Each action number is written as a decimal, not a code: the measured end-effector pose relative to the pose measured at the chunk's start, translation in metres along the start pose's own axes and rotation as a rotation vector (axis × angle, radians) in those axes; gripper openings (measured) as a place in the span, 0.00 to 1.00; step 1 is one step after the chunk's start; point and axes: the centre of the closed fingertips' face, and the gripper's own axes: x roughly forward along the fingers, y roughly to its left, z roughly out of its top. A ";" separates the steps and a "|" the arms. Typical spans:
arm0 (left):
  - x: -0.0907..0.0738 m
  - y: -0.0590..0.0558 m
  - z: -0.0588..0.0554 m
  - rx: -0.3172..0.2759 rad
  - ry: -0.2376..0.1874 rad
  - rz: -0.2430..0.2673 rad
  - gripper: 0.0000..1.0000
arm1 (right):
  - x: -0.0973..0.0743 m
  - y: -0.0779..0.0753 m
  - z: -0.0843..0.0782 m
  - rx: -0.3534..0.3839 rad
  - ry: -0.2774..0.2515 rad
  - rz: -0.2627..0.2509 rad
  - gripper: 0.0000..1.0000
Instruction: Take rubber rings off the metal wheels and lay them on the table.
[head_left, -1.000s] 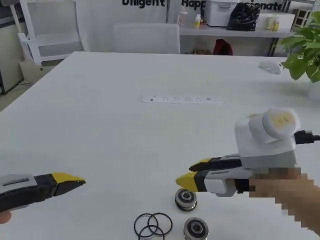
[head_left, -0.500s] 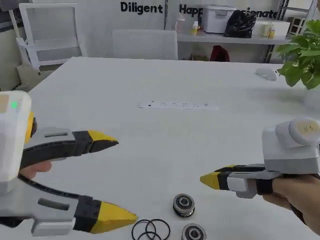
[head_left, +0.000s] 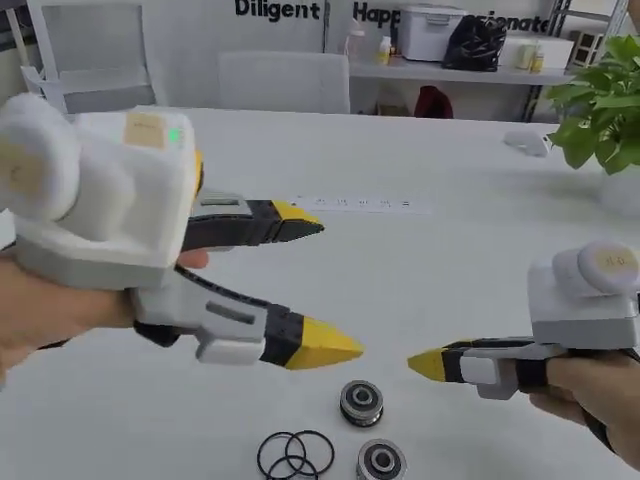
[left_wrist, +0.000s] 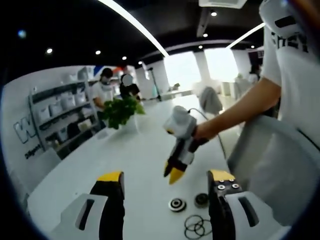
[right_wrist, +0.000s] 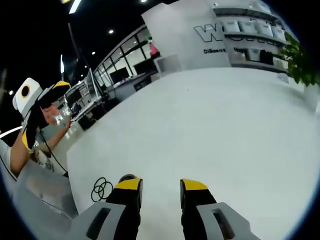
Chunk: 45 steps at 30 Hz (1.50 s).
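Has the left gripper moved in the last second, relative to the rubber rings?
Yes. The left gripper came in from the left; its lower tip now lies past the rubber rings, near a metal wheel.

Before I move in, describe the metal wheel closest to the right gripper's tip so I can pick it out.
On the white table, close in front of the person, two metal wheels sit right of loose black rubber rings. Yours is the wheel just below the right gripper; the other wheel lies nearer the person, level with the rings.
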 end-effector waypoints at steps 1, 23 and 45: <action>0.003 0.000 -0.001 0.001 0.002 -0.003 0.69 | 0.000 0.001 0.000 0.001 0.001 0.002 0.28; 0.065 -0.007 -0.081 -0.073 0.126 -0.001 0.42 | 0.025 0.047 -0.033 -0.163 0.151 0.163 0.25; 0.079 -0.015 -0.128 -0.186 0.208 0.014 0.18 | 0.035 0.051 -0.043 -0.306 0.182 0.173 0.23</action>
